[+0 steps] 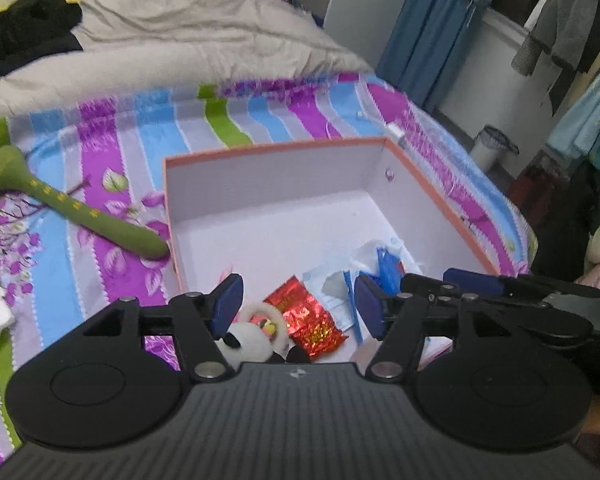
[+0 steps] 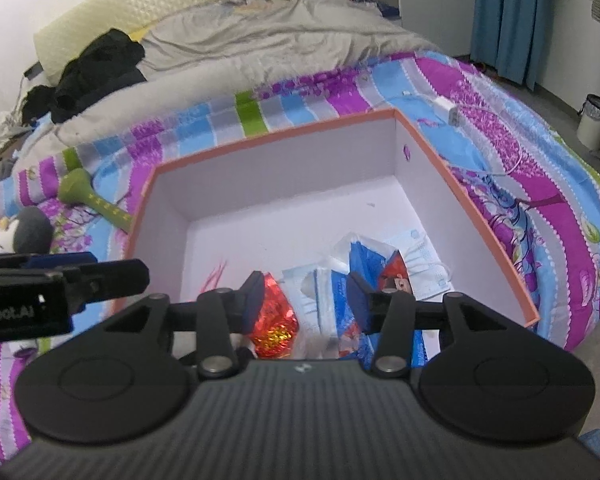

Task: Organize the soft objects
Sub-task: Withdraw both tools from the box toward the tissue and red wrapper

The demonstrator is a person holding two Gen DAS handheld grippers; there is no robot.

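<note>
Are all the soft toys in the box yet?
Not yet. The panda plush, a red foil packet and face masks already lie in the box. Both grippers, left and right, are open and empty. The green plush stick and penguin plush remain on the bed.

Illumination is even, diffuse and moderately bright in both views; no light source is visible. Shadows are soft, lying mainly along the inner walls of the box (image 1: 284,168). The red foil packet (image 1: 308,320) inside the box shows specular glare. Fisheye distortion curves the striped bedsheet (image 1: 148,120) around the box. Slight blur softens detail beyond the box; image corners darken.
</note>
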